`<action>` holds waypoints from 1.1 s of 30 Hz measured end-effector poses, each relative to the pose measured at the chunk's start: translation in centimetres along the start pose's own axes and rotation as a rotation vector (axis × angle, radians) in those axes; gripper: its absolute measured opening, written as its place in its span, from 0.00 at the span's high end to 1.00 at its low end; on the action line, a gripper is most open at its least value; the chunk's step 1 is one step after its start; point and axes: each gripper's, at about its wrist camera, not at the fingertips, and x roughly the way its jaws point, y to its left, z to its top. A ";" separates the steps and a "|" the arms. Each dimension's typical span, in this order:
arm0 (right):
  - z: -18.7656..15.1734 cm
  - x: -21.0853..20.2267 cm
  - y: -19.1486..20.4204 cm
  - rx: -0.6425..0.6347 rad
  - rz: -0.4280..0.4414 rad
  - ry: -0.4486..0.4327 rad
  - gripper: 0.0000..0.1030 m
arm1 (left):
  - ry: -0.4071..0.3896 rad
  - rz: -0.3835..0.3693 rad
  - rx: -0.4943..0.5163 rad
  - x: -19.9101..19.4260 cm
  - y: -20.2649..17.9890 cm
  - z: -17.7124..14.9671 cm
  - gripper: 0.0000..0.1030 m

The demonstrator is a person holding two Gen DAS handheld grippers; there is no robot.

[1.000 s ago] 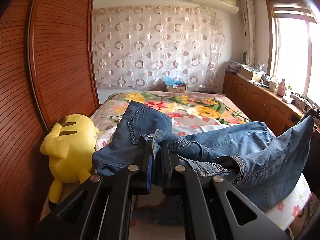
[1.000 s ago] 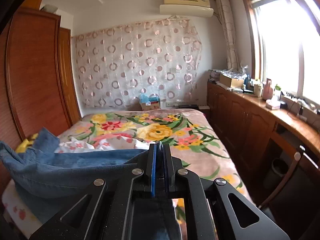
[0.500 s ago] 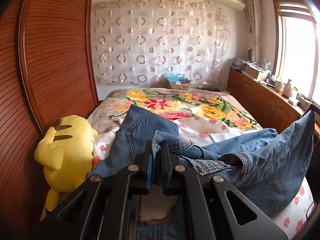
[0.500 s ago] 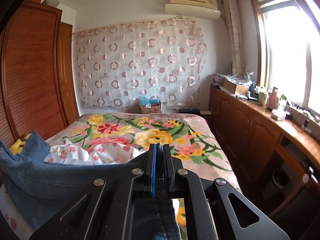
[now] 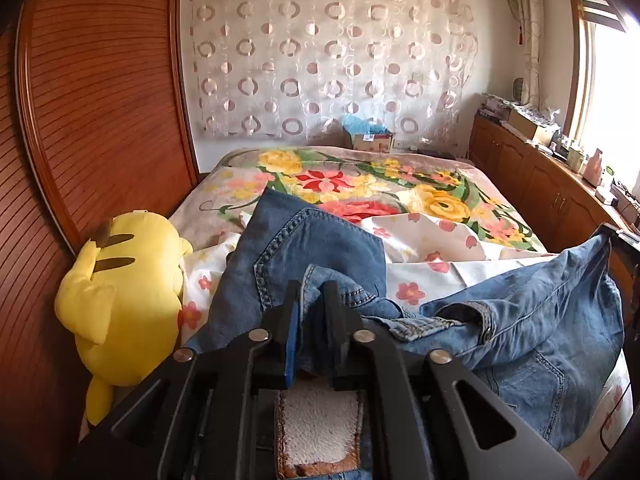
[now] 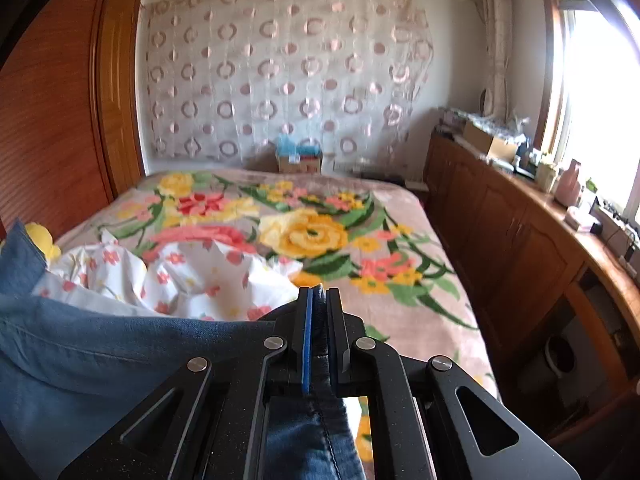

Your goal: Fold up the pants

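Left wrist view, near to far. At bottom centre the left gripper (image 5: 311, 304) has its fingers (image 5: 334, 320) pinching a bunched part of the jeans (image 5: 540, 320) at the waistband; a leather waist patch shows directly below, between the finger mounts. From this grip the denim runs toward the right of the frame, where it rises to a peak at the right edge; that peak appears to be the point held by the other gripper, though the tool itself is not clearly seen here. A free flap with a stitched pocket stands up just above the fingers, at centre. At left lies a yellow plush toy (image 5: 120, 300) against the wooden wardrobe (image 5: 100, 100). Beyond the jeans lie a white flowered sheet (image 5: 432, 256), the floral blanket (image 5: 360, 176) on the bed, and a curtain (image 5: 320, 60) on the far wall.

Right wrist view. The right gripper (image 6: 318, 312), bottom centre, has its fingers (image 6: 334, 320) pressed on a seamed edge of the jeans (image 6: 100, 352), which spread to the lower left and hang down below the fingers.

The jeans are thus held off the bed between the two grippers, long axis running left–right, slack in the middle. Judged from this, the coming move depends on drawing the two grips apart to tension the cloth, then lowering it flat onto the bed ahead; each gripper is equally near its own end.
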 end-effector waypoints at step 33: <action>-0.4 4.8 6.7 -0.218 0.205 0.295 0.53 | 0.132 -0.213 0.194 1.7 -11.3 -3.1 0.21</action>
